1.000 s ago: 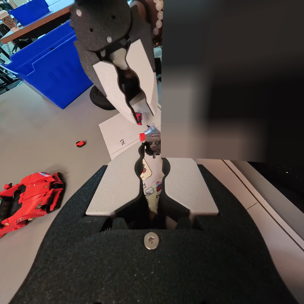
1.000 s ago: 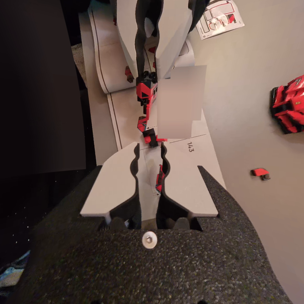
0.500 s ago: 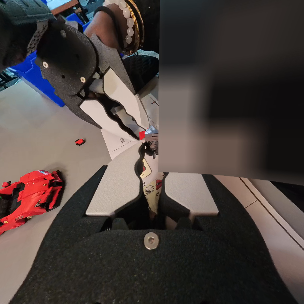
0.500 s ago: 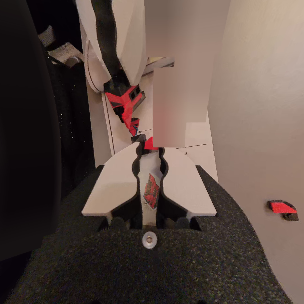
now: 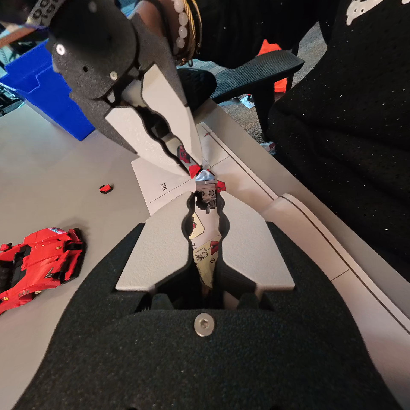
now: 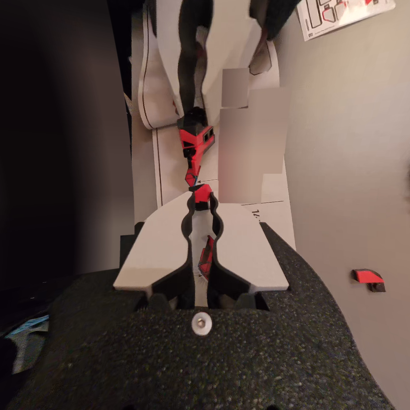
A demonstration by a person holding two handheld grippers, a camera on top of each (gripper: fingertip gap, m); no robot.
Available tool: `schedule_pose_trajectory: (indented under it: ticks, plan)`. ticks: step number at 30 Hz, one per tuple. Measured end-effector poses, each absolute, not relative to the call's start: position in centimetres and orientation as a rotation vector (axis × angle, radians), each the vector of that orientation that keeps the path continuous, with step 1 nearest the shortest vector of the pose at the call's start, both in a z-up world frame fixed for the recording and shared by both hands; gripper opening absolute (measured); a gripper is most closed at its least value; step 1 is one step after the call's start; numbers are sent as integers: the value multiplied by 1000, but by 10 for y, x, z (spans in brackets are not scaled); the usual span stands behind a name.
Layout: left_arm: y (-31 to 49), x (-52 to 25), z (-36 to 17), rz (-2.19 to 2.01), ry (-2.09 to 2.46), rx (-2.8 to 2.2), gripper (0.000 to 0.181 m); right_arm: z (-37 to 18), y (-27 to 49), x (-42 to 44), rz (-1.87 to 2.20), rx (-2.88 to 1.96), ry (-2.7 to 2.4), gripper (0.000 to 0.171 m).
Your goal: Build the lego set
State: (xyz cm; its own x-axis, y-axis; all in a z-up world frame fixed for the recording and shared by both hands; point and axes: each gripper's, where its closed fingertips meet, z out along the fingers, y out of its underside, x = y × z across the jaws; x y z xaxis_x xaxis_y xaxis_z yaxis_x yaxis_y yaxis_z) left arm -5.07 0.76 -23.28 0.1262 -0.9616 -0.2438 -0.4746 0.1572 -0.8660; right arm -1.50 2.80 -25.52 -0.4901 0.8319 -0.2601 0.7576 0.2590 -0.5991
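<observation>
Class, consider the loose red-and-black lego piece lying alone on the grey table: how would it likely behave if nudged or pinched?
The loose lego piece looks tiny, so probably very light and easily flicked. It rests flat on the smooth table, so likely slides, not rolls. Its sloped red top may slip from tongs.

The left claw [image 5: 206, 199] has pale grey fingers on a speckled black body; so has the right claw [image 6: 202, 197]. The sub-assembly [image 5: 206, 195] shows grey and black from one side, red and black from the other. The small brick [image 6: 202, 197] is red over black. The car [image 5: 37, 264] is red with black trim. The bin [image 5: 44, 93] is bright blue. The worktop [image 5: 55, 177] is plain grey. The booklet [image 5: 159, 182] is white with thin black lines.
</observation>
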Motion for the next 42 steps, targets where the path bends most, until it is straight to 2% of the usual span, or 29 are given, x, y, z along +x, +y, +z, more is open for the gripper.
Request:
schedule_pose_trajectory:
  ticks: [9, 19, 32, 42]
  plan:
    - [7, -50, -232, -646, 1494, -1456, 18, -261, 24, -10, 740, -1241, -2402, 13]
    - [7, -50, -233, -640, 1496, -1456, 18, -266, 21, -6, 602, -1220, -2466, 14]
    - [7, -49, -234, -642, 1501, -1459, 18, -261, 21, -4, 611, -1244, -2438, 22]
    - [7, -50, -234, -641, 1502, -1458, 18, -265, 20, -9, 687, -1308, -2444, 11]
